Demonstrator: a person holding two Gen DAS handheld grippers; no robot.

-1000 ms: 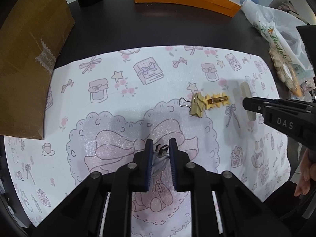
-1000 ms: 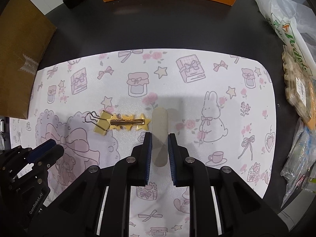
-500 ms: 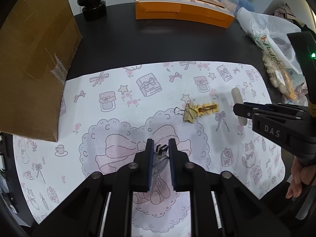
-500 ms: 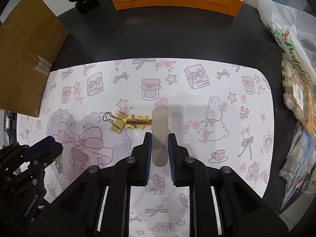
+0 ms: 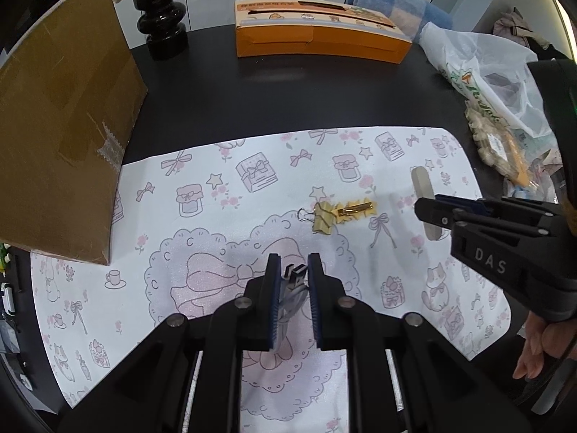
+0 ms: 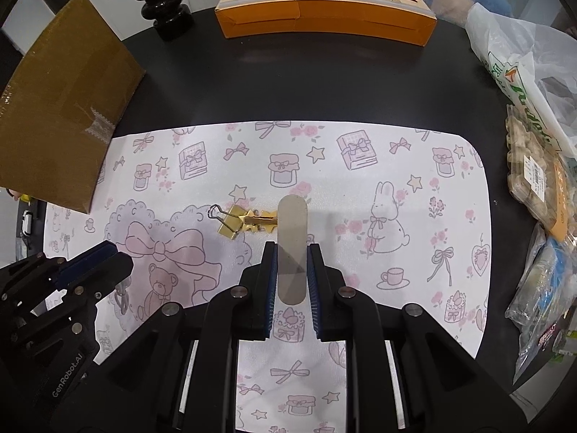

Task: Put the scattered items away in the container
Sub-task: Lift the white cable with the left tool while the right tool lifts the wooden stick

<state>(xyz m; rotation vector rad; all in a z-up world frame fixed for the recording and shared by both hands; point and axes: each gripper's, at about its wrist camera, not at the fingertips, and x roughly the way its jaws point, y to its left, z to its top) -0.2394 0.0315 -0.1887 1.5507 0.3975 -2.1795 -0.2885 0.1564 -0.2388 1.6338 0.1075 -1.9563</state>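
Cardboard box (image 5: 61, 137) stands at the left edge of the patterned mat (image 5: 252, 195), with more of the vase of pale roses (image 5: 162, 18) and orange carton (image 5: 317, 29) behind it showing than a second ago, since both cameras have risen. Left gripper (image 5: 293, 288) is clamped on a USB stick (image 5: 294, 279), now lifted above the bow print. Gold binder clip (image 5: 322, 213) and star hair clip (image 5: 357, 209) lie touching on the mat, unmoved. Right gripper (image 6: 292, 281) pinches a beige nail file (image 6: 292, 245), raised off the mat where it earlier lay flat beside the hair clip.
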